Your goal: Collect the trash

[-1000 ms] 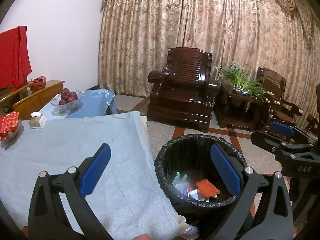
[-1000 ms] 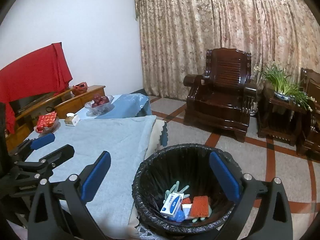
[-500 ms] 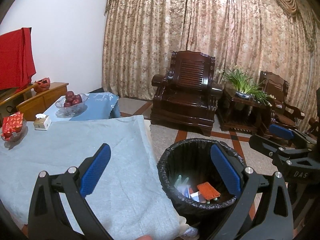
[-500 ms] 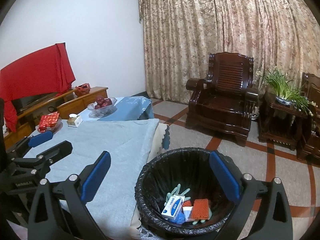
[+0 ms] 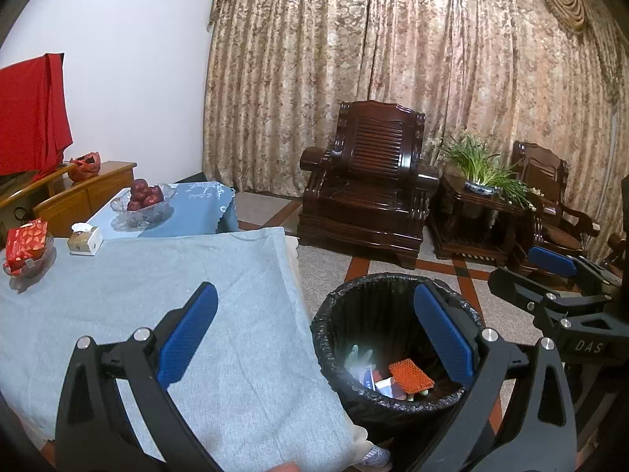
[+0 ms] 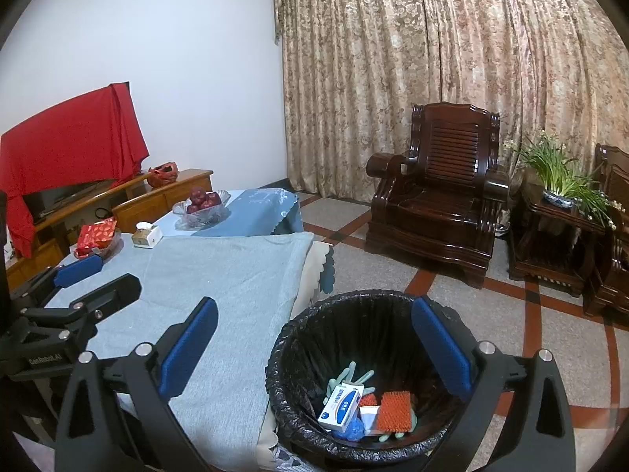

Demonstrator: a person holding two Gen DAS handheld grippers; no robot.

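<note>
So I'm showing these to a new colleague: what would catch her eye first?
Probably the black-lined trash bin on the floor beside the table, holding a white-and-blue box, an orange scrubber pad and pale green gloves. Then the red cloth on the left and the dark wooden armchair before the curtains.

Trash bin [image 6: 298, 338] base hidden behind right tongs [image 6: 314, 348].

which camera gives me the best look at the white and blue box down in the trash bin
The right wrist view. There the white and blue box lies in full sight inside the trash bin, beside the orange pad, with its printed face showing. In the left wrist view the box is only a sliver under the orange pad.
</note>
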